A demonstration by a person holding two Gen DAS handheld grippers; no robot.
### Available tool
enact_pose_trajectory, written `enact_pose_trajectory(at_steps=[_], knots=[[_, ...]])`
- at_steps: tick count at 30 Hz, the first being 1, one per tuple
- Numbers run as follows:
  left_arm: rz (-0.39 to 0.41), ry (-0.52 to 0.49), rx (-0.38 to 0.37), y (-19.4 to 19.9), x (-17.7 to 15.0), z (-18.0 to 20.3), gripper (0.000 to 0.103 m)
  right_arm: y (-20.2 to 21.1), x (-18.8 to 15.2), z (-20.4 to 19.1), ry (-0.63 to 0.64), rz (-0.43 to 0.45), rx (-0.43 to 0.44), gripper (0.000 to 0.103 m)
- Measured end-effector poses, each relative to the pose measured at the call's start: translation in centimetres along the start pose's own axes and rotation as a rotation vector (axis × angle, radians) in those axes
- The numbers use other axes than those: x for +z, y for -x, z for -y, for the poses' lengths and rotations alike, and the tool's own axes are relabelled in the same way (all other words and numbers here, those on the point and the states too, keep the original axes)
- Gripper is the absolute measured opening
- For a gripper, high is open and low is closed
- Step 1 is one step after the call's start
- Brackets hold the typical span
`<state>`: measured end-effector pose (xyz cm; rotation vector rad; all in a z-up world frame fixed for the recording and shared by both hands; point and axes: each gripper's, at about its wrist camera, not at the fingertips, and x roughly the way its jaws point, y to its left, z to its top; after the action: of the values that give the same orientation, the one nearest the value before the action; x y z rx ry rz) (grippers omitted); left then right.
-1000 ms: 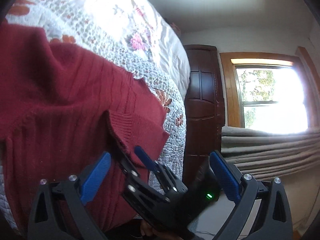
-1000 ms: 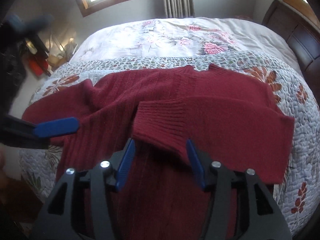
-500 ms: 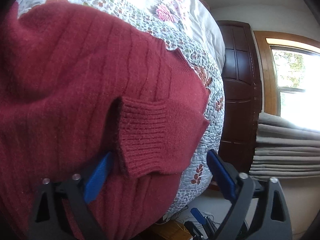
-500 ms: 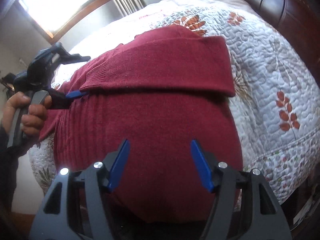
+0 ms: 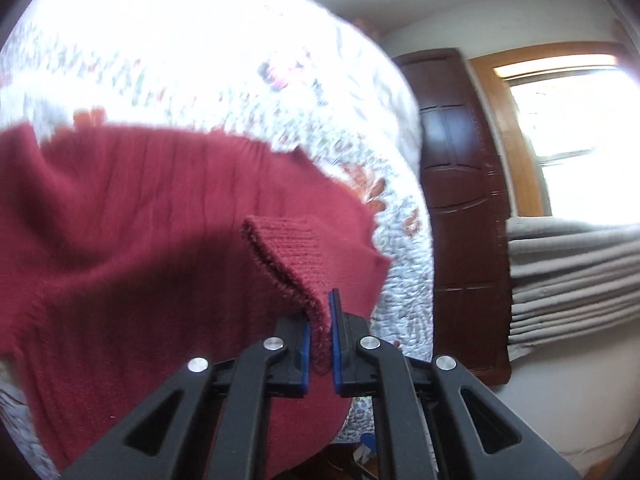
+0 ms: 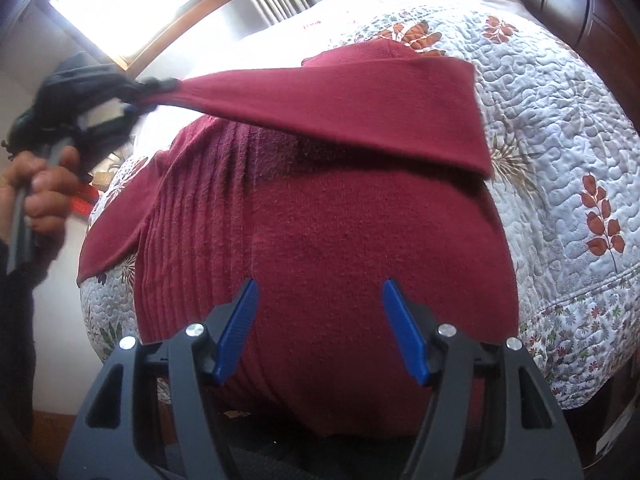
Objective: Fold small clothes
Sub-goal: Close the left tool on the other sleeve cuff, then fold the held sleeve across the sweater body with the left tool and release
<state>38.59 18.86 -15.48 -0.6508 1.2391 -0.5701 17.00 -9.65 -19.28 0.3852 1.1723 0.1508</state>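
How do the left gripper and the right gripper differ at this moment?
The left gripper is shut on the sweater's ribbed cuff; the right gripper is open and holds nothing. The left one lifts the sleeve above the sweater; the right one hangs over the sweater's body. Both have blue pads.

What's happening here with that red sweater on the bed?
A person is folding a red sweater spread on a quilted bed, using a hand-held gripper in each hand. The left gripper is clamped on the ribbed cuff of one sleeve and holds it lifted across the sweater's body. The right gripper hovers open over the lower part of the sweater, gripping nothing. The other sleeve lies spread out to the side.
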Motion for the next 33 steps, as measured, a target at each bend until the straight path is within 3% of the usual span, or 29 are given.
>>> enact_pose_trajectory(at_steps=[3, 6, 10, 14, 18, 22, 28, 30, 31, 33], knots=[[0.063, -0.005, 0.019, 4.0, 0.9, -1.7, 0.007, 0.1, -0.1, 0.2, -0.012, -0.001, -0.001, 0.065], [0.078, 0.067, 0.045, 5.8, 1.3, -5.4, 0.007, 0.0, -0.3, 0.4, -0.021, -0.007, -0.002, 0.065], [0.047, 0.152, 0.079, 4.5, 0.4, -10.2, 0.007, -0.3, -0.4, 0.4, -0.020, -0.026, 0.003, 0.065], [0.060, 0.229, 0.047, 3.4, -0.7, -13.2, 0.007, -0.3, -0.6, -0.1, -0.004, -0.028, 0.002, 0.065], [0.086, 0.231, 0.030, 3.9, -0.2, -13.2, 0.007, -0.1, -0.7, 0.1, -0.007, -0.025, -0.007, 0.065], [0.053, 0.217, 0.090, 2.6, -0.4, -13.6, 0.007, -0.1, -0.7, 0.7, -0.033, -0.027, -0.008, 0.065], [0.023, 0.237, 0.120, 1.7, -0.8, -15.1, 0.010, -0.1, -0.5, 0.9, -0.031, -0.023, -0.011, 0.065], [0.073, 0.226, 0.229, 2.9, -0.8, -14.3, 0.022, 0.0, -0.5, 1.1, -0.031, -0.021, -0.012, 0.065], [0.107, 0.231, 0.246, 3.8, -0.9, -14.0, 0.023, 0.0, -0.4, 1.2, -0.033, -0.018, -0.013, 0.066], [0.162, 0.252, 0.170, 5.1, -1.0, -13.2, 0.024, -0.1, -0.4, 1.4, -0.043, -0.019, -0.014, 0.067]])
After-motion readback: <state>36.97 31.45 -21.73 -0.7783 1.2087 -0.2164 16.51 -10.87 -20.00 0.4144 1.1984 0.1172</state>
